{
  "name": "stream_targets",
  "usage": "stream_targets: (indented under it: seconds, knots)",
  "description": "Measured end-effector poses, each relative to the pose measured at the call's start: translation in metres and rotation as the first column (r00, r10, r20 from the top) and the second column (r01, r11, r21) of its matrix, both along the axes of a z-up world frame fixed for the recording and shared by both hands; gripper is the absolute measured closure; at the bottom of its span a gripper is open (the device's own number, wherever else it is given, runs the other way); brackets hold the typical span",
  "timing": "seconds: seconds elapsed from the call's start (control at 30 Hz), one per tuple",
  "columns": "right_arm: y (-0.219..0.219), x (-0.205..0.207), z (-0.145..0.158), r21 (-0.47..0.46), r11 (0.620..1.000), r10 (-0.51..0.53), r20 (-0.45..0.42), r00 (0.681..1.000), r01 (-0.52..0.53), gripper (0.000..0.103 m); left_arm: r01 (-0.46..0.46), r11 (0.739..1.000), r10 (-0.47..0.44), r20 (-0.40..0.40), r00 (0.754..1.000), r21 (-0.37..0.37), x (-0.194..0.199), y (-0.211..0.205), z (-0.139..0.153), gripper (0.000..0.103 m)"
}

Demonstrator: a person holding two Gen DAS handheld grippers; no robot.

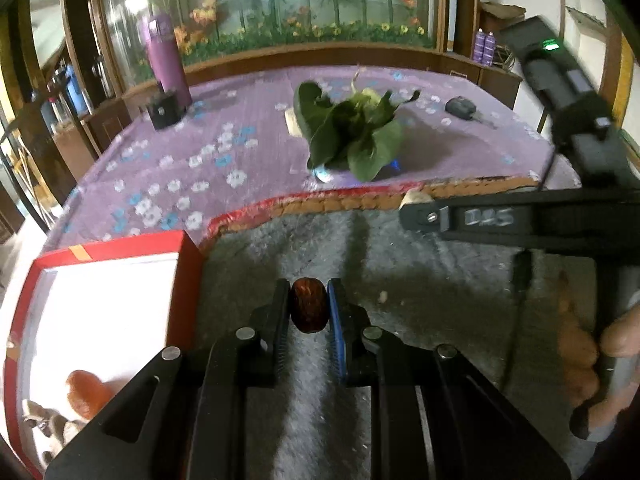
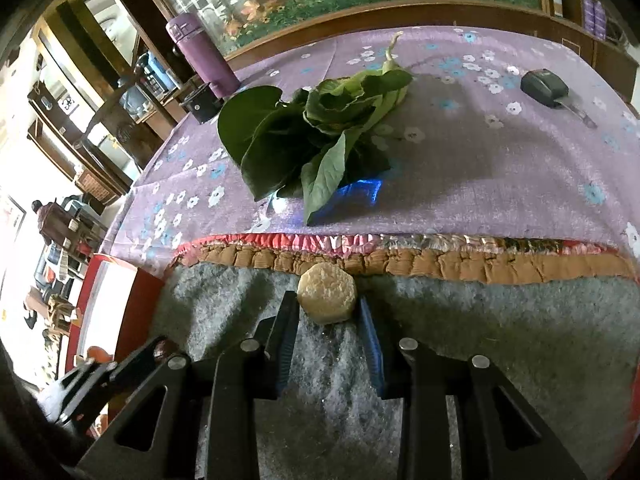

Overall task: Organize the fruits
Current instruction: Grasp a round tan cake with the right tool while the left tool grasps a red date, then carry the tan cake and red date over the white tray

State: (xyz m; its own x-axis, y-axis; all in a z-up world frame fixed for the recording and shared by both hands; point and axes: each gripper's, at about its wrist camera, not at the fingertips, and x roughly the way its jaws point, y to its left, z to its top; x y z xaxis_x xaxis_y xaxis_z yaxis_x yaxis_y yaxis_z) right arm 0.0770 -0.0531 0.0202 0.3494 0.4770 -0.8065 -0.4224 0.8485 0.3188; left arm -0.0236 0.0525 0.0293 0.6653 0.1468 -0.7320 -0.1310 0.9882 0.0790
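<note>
Here the left gripper (image 1: pixel 308 310) is clamped on a dark red-brown date (image 1: pixel 307 309), held between its two fingertips just above the grey mat (image 1: pixel 360 248). It points forward over the mat, level and low, with the red box (image 1: pixel 188 280) close on its left side. The box has a white floor, and an orange fruit (image 1: pixel 82 394) and some pale pieces lie in its near corner.

The right gripper (image 2: pixel 326 312) sits low over the same mat, aimed at the far edge. Its jaws stand apart, with a pale, round, rough-skinned fruit (image 2: pixel 327 298) between the tips; the fruit rests on the mat against the brown trim (image 2: pixel 440 262). The right pad looks clear of the fruit, while on the left I cannot tell whether it touches. In the left view this gripper's body reaches in from the right, and the person's fingers (image 1: pixel 622 336) wrap its handle.

Beyond the trim, a bunch of green leaves (image 2: pixel 316 136) lies on the purple flowered cloth (image 2: pixel 500 168). A car key (image 2: pixel 546 86) lies well to its right, and a purple bottle (image 2: pixel 202 54) stands far left beside a small black cup (image 2: pixel 202 106).
</note>
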Motion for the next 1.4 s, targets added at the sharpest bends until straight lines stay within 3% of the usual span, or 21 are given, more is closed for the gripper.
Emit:
stream_targets:
  seconds: [0.63, 0.97, 1.27, 1.4]
  knots:
    - [0.003, -0.006, -0.001, -0.024, 1.000, 0.007, 0.055, 0.998, -0.006, 0.072, -0.049, 0.990, 0.022, 0.194, 0.981, 0.135, -0.057, -0.015, 0.064, 0.087]
    - [-0.006, -0.024, 0.000, -0.025, 0.999, -0.025, 0.044, 0.999, 0.026, 0.073, -0.066, 0.990, 0.035, 0.239, 0.970, 0.123, -0.084, 0.002, 0.073, 0.087]
    - [-0.005, -0.060, 0.000, 0.077, 0.997, 0.017, -0.050, 0.999, -0.013, 0.074, -0.141, 0.984, 0.108, 0.266, 0.958, 0.109, -0.115, 0.035, 0.073, 0.087]
    - [0.010, -0.079, 0.011, 0.117, 0.992, 0.055, -0.043, 0.998, -0.050, 0.074, -0.171, 0.980, 0.138, 0.279, 0.950, 0.099, -0.128, 0.048, 0.075, 0.087]
